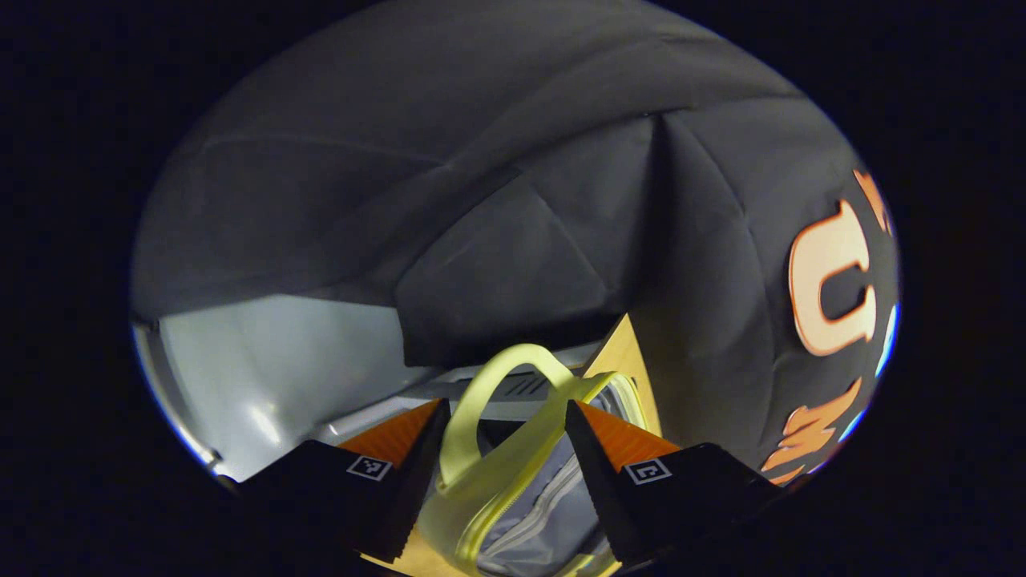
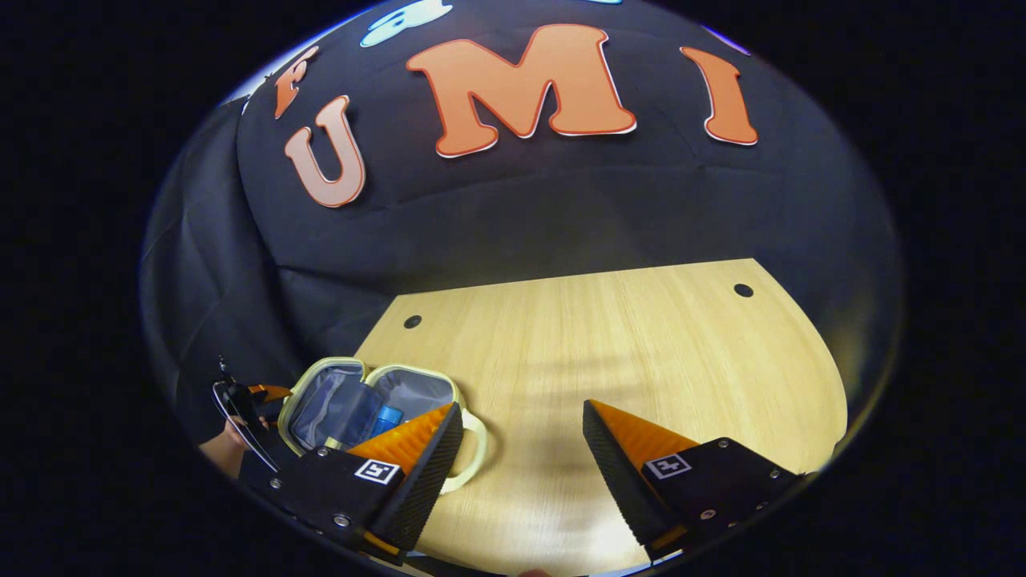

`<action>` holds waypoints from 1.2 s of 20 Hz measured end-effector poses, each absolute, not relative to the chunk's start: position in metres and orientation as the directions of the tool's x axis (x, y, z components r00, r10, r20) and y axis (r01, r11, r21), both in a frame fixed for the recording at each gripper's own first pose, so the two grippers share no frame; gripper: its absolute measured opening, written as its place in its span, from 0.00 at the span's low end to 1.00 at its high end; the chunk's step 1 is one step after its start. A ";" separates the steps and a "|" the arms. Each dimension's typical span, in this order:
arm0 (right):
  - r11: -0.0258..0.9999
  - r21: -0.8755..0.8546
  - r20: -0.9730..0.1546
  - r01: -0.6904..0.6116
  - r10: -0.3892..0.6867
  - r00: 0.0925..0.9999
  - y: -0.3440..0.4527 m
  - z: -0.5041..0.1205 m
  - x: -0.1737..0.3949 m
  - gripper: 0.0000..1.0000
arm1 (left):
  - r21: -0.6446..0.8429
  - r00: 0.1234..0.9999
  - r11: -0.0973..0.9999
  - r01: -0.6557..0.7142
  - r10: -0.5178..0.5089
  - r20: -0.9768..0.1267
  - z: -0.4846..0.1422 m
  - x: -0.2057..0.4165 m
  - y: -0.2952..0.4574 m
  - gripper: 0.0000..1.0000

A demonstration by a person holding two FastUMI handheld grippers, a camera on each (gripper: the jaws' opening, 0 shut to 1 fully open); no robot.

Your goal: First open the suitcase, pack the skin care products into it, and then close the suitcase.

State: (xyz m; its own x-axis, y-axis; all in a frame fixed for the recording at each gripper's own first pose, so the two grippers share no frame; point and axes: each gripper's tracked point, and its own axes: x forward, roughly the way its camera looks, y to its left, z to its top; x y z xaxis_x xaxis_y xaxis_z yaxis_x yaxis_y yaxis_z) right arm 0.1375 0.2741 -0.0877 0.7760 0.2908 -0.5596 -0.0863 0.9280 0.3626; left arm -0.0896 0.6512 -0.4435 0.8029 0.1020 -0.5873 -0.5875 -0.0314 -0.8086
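Closing the suitcase (image 2: 373, 405) looks like the step in hand: in the right gripper view it lies open in two halves near the worktop's (image 2: 625, 353) far left corner, a blue skin care product (image 2: 388, 418) resting inside against the grey lining, so I judge the packing done or nearly so, though I cannot tell whether more products wait elsewhere. The rest of the worktop that I see is bare wood. In the left gripper view I am right over the case, looking along my fingers at its pale yellow handle (image 1: 501, 393), which arches up between them, with the zip edge (image 1: 489, 513) and grey lining just below. My left gripper (image 1: 506, 417) stands spread on either side of that handle loop; whether a finger touches it I cannot tell, and nothing is pinched. The next move, as I judge it, calls for pinching the handle or the rim and swinging that half over onto the other so the edges meet, then running the zip round. My right gripper (image 2: 521, 421) hangs above the worktop's near middle, jaws wide apart and holding nothing, tilted down toward the wood just beside the case's looped handle (image 2: 474, 449). The hand (image 2: 220, 449) holding my left gripper shows at the case's far side.
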 end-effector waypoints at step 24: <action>0.929 0.352 -0.399 -0.111 0.257 0.880 0.220 -0.068 0.156 0.95 | -0.600 0.870 0.637 -0.484 0.277 -0.408 -0.237 -0.064 0.621 0.09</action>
State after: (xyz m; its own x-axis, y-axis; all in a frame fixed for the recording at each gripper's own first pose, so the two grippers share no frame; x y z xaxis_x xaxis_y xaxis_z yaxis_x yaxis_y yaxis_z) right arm 0.1560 0.2204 -0.0678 0.8801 0.2566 -0.3995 -0.1111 0.9293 0.3522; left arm -0.0641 0.6210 -0.2367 0.8698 0.2770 -0.4084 -0.4844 0.6370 -0.5996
